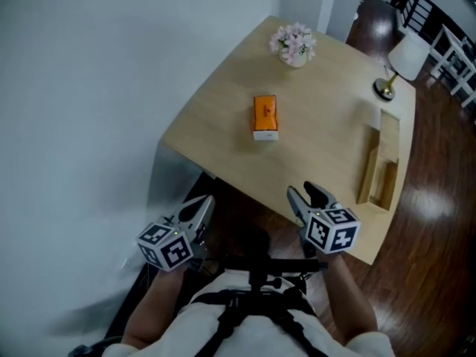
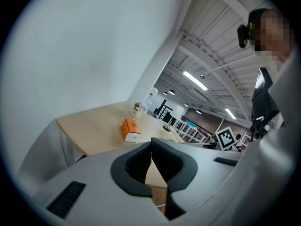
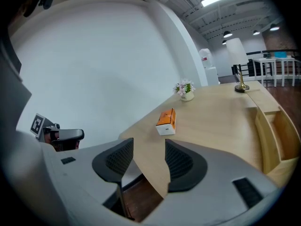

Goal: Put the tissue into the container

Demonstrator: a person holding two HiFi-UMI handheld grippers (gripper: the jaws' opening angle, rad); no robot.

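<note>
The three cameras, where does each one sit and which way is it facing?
Head view: on the person's head, looking steeply down at the table, orange tissue box and wooden container; shows the left gripper and right gripper.
Left gripper view: on the left gripper, looking along its touching jaws across the table; shows the person's torso.
Right gripper view: on the right gripper, looking between its parted jaws along the table.
Shared: all three show the orange tissue box.
</note>
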